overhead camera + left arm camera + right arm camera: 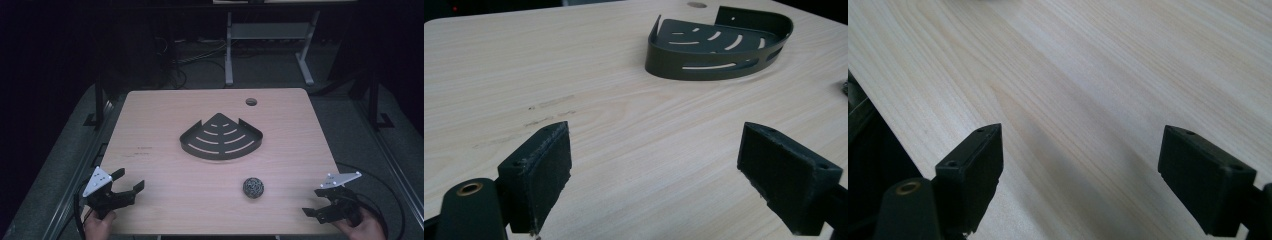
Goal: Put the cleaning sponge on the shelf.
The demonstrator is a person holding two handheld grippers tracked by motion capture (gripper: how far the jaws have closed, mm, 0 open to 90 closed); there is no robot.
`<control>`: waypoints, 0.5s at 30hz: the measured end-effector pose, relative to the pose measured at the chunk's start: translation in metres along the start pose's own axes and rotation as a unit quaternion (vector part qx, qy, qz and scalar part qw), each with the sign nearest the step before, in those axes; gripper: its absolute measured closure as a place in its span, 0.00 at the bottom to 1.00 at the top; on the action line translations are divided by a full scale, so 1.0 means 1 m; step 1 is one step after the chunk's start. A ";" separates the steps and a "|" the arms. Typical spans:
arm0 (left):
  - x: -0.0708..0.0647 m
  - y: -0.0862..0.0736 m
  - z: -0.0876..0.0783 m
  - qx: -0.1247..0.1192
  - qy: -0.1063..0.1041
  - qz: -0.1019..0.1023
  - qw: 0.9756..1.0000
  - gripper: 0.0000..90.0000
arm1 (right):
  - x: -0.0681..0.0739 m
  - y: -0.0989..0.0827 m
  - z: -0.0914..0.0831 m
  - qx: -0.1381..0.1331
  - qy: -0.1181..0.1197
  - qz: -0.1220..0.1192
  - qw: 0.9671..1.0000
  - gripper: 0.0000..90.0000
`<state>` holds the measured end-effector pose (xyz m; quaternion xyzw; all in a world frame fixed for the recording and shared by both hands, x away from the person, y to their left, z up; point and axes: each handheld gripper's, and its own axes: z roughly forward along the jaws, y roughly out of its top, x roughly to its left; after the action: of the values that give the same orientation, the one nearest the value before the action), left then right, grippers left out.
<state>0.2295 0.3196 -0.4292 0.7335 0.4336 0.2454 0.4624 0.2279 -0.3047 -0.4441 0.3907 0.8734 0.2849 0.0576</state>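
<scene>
Centrally, rack [221,137] between tongs

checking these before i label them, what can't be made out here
- Dark ball: high view, too small to tell its material; the left gripper view cuts it off at the right edge.
- Corner shelf tray: in the left gripper view its front wall hides part of its floor.
- Area beyond the table: high view, too dark to make out.
- Marks on the table: too small to read.
</scene>
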 end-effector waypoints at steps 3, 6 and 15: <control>0.000 0.000 0.002 0.004 -0.001 0.001 1.000 0.15 | 0.001 0.001 0.000 0.000 0.001 -0.003 1.000 0.20; -0.002 0.000 0.003 0.006 0.003 0.010 1.000 0.15 | 0.002 0.003 0.001 0.002 0.003 -0.005 1.000 0.19; -0.005 -0.001 0.006 0.008 0.000 0.021 1.000 0.15 | 0.010 0.012 0.003 0.000 0.007 -0.021 1.000 0.19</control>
<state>0.2312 0.3127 -0.4322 0.7459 0.4205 0.2515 0.4512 0.2298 -0.2895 -0.4384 0.3699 0.8821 0.2861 0.0571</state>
